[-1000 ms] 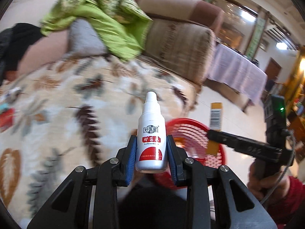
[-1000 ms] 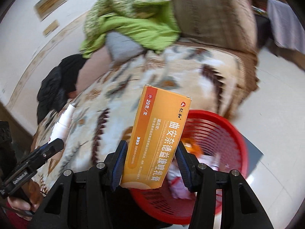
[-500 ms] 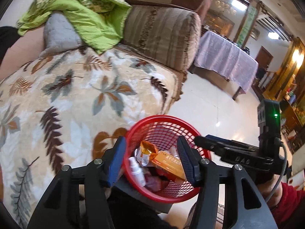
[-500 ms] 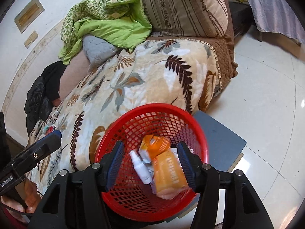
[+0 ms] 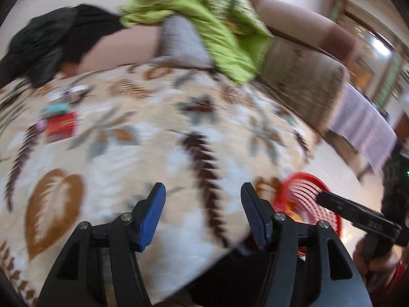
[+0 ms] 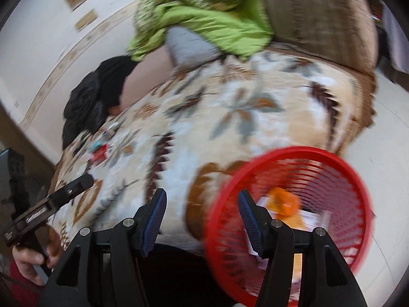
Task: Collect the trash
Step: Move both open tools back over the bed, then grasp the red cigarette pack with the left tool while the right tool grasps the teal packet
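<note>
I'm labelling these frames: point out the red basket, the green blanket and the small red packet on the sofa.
red basket (image 6: 294, 153): right wrist view, far rim.
green blanket (image 5: 225, 43): left wrist view, hanging fold.
red packet (image 5: 61, 126): left wrist view, its face.

Both views were bright with soft daylight and heavily motion-blurred. The leaf-patterned blanket (image 5: 158, 138) and red basket (image 6: 288, 204) smeared, while each gripper's own frame stayed sharp. Fisheye bending curved the edges, with dark vignetted corners.
</note>
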Motion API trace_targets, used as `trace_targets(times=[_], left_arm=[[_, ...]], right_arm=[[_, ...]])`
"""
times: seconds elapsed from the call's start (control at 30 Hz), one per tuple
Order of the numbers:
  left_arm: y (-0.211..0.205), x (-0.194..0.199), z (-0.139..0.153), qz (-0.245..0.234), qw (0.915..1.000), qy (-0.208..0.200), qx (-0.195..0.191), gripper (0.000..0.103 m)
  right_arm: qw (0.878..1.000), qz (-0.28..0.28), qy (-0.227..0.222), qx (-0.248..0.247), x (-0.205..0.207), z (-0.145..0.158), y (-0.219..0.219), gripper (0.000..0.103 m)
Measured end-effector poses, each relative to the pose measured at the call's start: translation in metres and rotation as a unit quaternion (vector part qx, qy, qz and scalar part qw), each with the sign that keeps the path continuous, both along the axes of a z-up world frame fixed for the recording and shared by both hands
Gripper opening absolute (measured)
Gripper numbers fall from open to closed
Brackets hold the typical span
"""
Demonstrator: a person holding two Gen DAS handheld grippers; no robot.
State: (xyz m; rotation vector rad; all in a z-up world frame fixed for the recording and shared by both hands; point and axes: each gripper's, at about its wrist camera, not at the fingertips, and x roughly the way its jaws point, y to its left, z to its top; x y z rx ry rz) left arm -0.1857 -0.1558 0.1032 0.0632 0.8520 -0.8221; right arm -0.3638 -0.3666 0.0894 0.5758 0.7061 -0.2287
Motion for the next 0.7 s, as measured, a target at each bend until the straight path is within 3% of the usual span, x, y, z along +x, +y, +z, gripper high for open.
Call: trace_targets(times=[0.23, 0.33, 0.47, 0.57, 0.7], left_arm=[[0.074, 0.060, -0.011, 0.129, 0.9916, -0.006, 0.009, 0.060], [0.109, 0.093, -0.020, 0.203, 0.9790, -0.010, 0.015, 0.060], [0.138, 0.140, -0.031, 0.287, 0.9580, -0.003, 0.011, 0.060], [0.146, 0.170, -0.042, 0.306, 0.9521, 0.008, -0.006, 0.060], [0.157, 0.186, -0.056, 0.320, 0.9474, 0.002, 0.013, 0.059]], right_arm=[[0.995, 0.103, -0.003, -0.013, 0.084, 0.012, 0.061, 0.062], [0.989, 0.148, -0.001, -0.011, 0.123, 0.014, 0.085, 0.062], [0.980, 0.199, 0.008, 0.027, 0.186, 0.007, 0.110, 0.062], [0.975, 0.215, 0.020, 0.040, 0.239, -0.004, 0.124, 0.056], [0.972, 0.230, 0.035, 0.037, 0.314, -0.021, 0.141, 0.043]])
